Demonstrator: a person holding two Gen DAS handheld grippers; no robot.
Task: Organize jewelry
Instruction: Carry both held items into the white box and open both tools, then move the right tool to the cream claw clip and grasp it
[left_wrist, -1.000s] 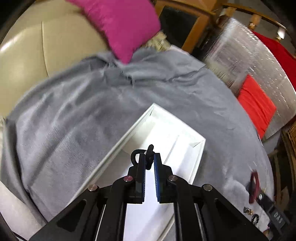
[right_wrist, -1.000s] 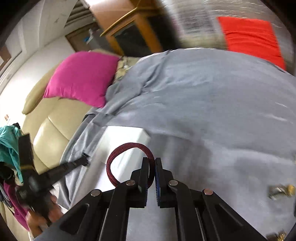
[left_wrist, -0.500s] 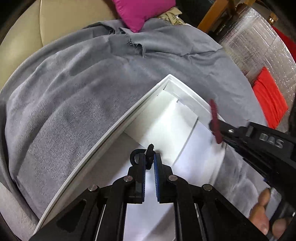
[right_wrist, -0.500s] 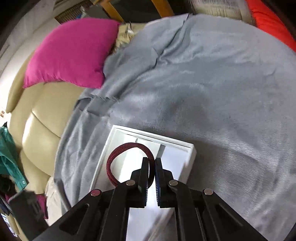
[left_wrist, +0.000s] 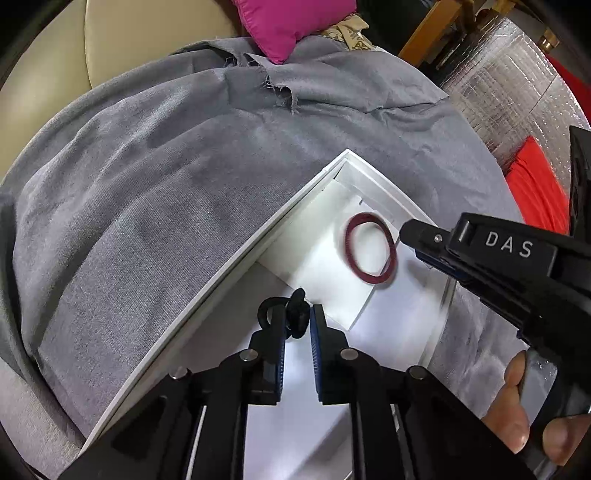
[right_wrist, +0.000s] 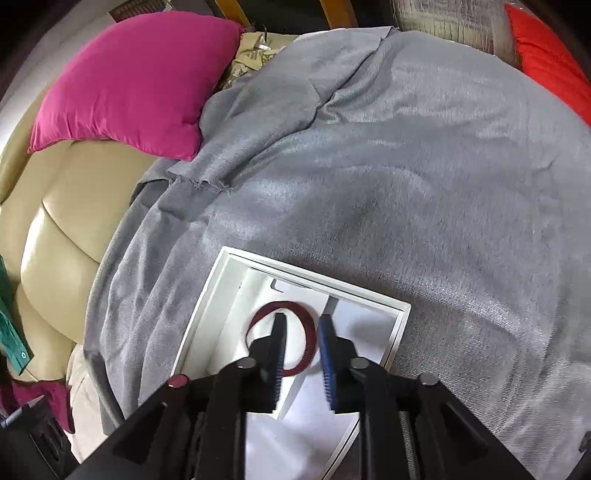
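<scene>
So we've got a white box (left_wrist: 258, 236) sitting open on a grey blanket (left_wrist: 147, 184), and both of our claws are over it. The left claw (left_wrist: 297, 325) has its jaws a little apart, and there's a small black hair tie (left_wrist: 295, 314) bunched up between the tips; it looks hooked against the left finger, but we can't really tell if it's pinched or just hanging there. Below it is the white floor of the box.

The right claw (right_wrist: 301, 332) has its jaws clearly spread with nothing between them. The dark red band (left_wrist: 371, 254) is lying loose inside the box near the far corner, on a white paper insert (left_wrist: 317, 254). From the left wrist view the right claw's tip is just beside the band, not touching it. From the right wrist view the band (right_wrist: 308, 332) shows behind and between the spread fingers, a bit blurry.

Around the blanket there's a pink cushion (right_wrist: 136, 77) on a beige sofa (right_wrist: 55, 229), plus something red (left_wrist: 535, 192) off to the right edge.
</scene>
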